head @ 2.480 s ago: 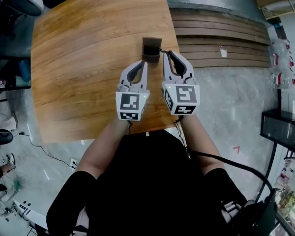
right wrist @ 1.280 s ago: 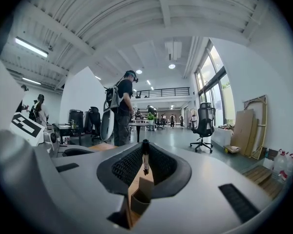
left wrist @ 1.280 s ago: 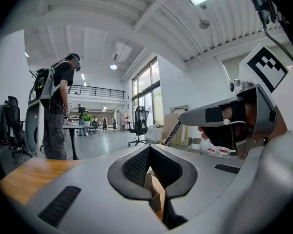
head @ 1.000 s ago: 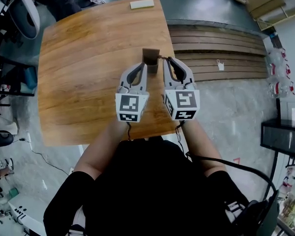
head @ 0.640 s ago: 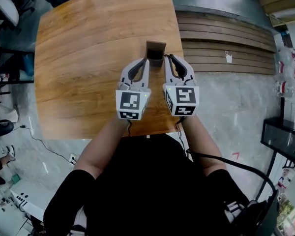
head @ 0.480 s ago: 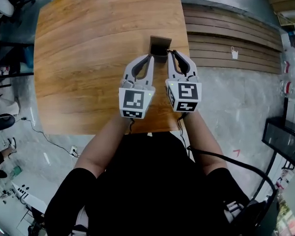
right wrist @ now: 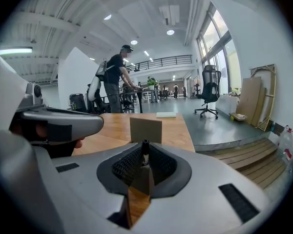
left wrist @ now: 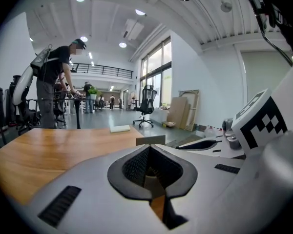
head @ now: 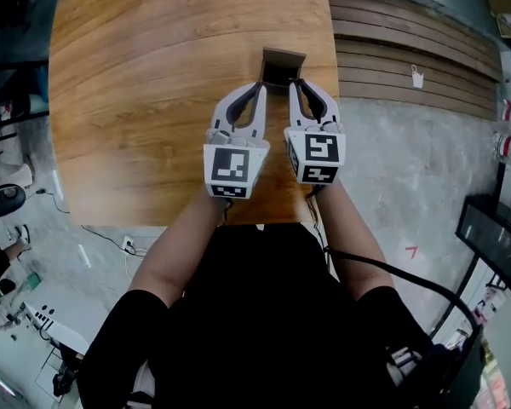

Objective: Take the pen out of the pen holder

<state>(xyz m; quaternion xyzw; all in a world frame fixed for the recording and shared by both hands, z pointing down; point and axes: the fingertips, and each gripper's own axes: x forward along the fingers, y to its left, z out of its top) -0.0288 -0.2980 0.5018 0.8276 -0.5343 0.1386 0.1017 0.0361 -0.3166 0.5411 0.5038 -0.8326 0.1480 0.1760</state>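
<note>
Seen from above, a person in a black top reaches both forearms forward over the near edge of a wooden table, a gripper in each hand, side by side and nearly touching. The left gripper has its jaws closed together with nothing between them. The right gripper has its jaws pressed onto a thin dark pen, whose end pokes up just past the tips. Both sets of tips sit right at the near side of a small brown box-shaped pen holder, which stands upright near the table's right edge. Whether the pen's lower end is inside the holder cannot be made out. Farther along the table lies a flat white pad. Beyond it, a person stands at a desk in a bright open hall, with an office chair near tall windows.
</note>
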